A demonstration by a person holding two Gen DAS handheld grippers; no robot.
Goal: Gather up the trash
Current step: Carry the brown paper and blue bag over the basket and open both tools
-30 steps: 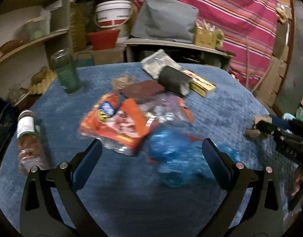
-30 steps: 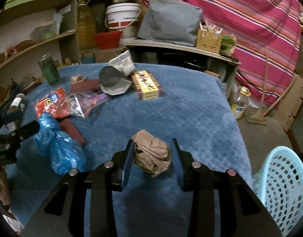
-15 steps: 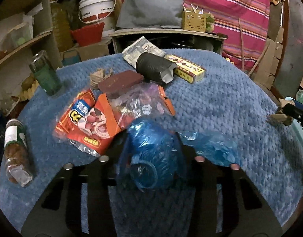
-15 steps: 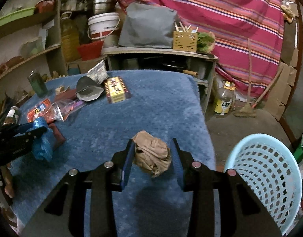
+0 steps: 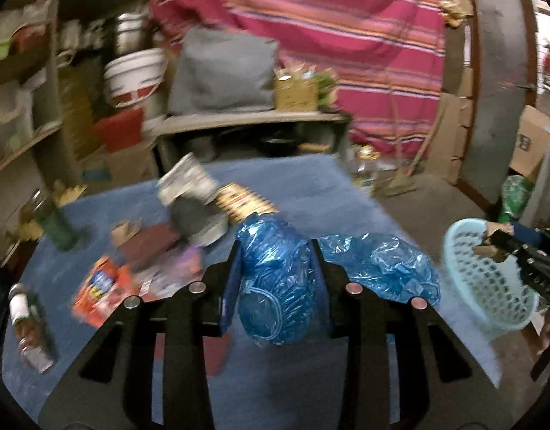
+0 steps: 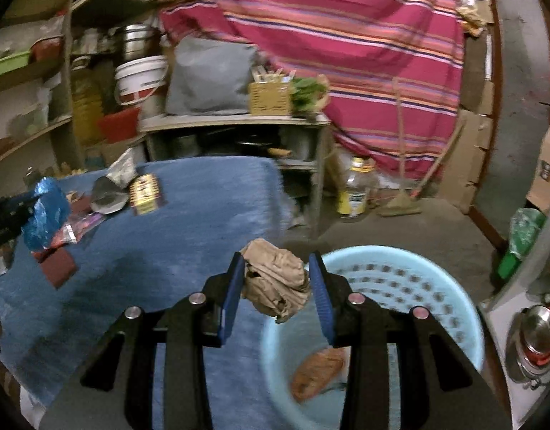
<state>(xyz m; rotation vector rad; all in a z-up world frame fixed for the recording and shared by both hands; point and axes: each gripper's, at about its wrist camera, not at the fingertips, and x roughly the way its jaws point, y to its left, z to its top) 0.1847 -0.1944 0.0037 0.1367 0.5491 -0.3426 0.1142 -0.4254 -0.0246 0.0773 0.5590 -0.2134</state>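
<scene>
The left tool point(image 5: 276, 279) is closing, its pads already pressing a crumpled blue plastic bag point(image 5: 275, 286); a loose tail of film trails to the right above the blue-covered surface point(image 5: 310, 193). Judged light, soft and slippery, so a grip on the bunched centre should hold best. The right tool point(image 6: 276, 283) clamps a crumpled brown paper wad point(image 6: 275, 279), light and compressible, at the near-left rim of the light-blue basket point(image 6: 400, 279).

- The left hand-held gripper point(image 5: 276, 283) was closing on a crumpled blue plastic bag point(image 5: 275, 286), whose loose tail trailed right.
- Snack wrappers point(image 5: 106, 286) lay near the bench's point(image 5: 310, 186) left edge.
- A pale blue basket point(image 5: 489, 283) stood beyond its right edge.
</scene>
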